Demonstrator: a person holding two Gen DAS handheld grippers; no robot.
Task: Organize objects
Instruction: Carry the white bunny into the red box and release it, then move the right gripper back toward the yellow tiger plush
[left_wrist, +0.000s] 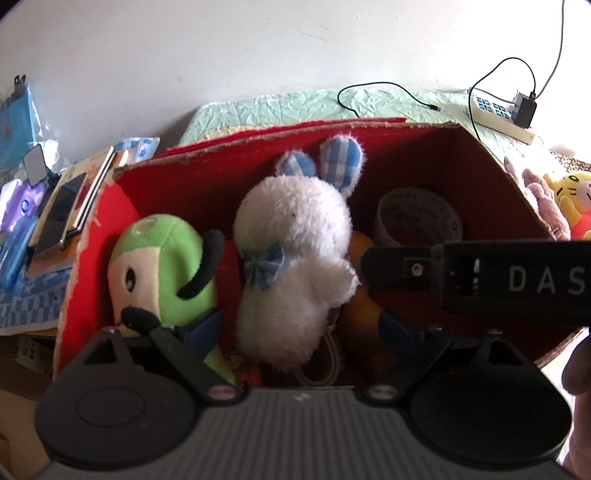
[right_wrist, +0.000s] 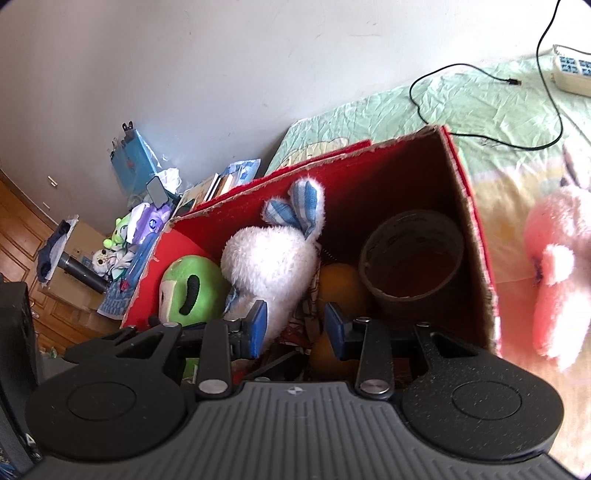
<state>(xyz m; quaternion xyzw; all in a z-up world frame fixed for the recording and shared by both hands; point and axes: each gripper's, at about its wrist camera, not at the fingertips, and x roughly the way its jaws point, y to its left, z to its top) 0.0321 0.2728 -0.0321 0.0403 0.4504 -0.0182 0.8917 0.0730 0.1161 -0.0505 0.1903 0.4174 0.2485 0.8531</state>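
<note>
A red cardboard box (left_wrist: 207, 184) stands on the bed and also shows in the right wrist view (right_wrist: 369, 173). Inside lie a white plush rabbit (left_wrist: 295, 251) with blue checked ears, a green plush toy (left_wrist: 162, 266), a roll of tape (left_wrist: 417, 218) and an orange ball (left_wrist: 360, 317). My left gripper (left_wrist: 301, 332) is open above the box, its jaws either side of the rabbit's lower body without closing on it. My right gripper (right_wrist: 297, 328) is open over the box, beside the rabbit (right_wrist: 269, 266), near the ball (right_wrist: 338, 288) and tape roll (right_wrist: 412, 254).
A pink plush (right_wrist: 554, 273) lies on the bed right of the box; a yellow plush (left_wrist: 570, 199) shows there too. A power strip (left_wrist: 498, 114) with cables lies behind. Books, a phone and clutter (left_wrist: 62, 206) sit left of the box.
</note>
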